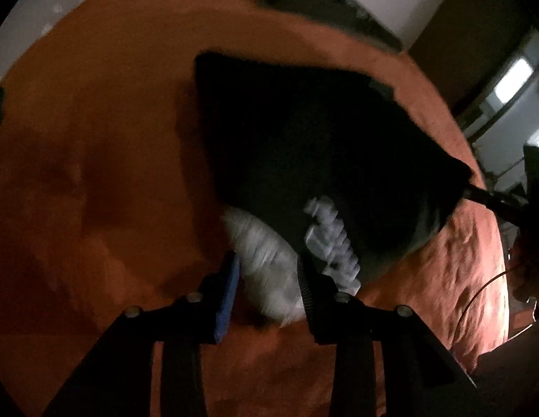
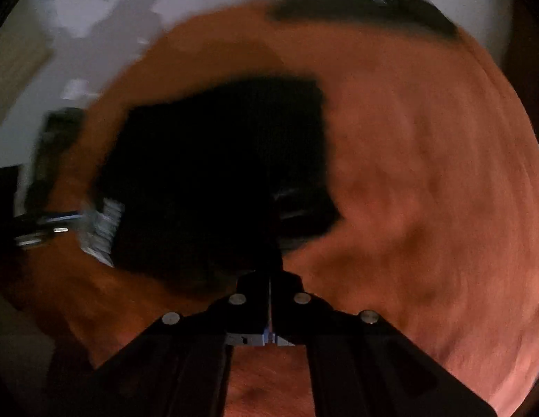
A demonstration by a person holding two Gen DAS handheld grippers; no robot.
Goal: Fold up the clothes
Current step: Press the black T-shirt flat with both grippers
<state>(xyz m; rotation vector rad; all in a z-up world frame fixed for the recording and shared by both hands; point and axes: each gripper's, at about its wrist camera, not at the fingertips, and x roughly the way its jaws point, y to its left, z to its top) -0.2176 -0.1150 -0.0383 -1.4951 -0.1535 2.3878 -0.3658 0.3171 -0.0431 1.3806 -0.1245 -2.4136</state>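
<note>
Surface: orange bedspread [image 1: 95,160] over a bed, dimly lit, pale wall behind.
Garment: black garment [image 1: 304,146] with white lettering [image 1: 334,239], lying on the bedspread ahead of both grippers; both views are blurred.
Garment lining: white patch [image 1: 266,260] at the near edge, between the left fingers.
Left gripper [image 1: 267,271]: jaws part-way apart, with the white patch and the garment's near edge in the gap; whether the pads press on the cloth cannot be told.
Right gripper [image 2: 273,239]: jaws together, tips lost in the dark cloth at the garment's near edge; the corner at the far right of the left view is drawn to a point at its tip, so it appears clamped on the garment.
Beyond: dark pile [image 1: 325,10] at the far edge of the bed, well ahead of both grippers.
Right of left gripper: bright window [image 1: 513,80].
</note>
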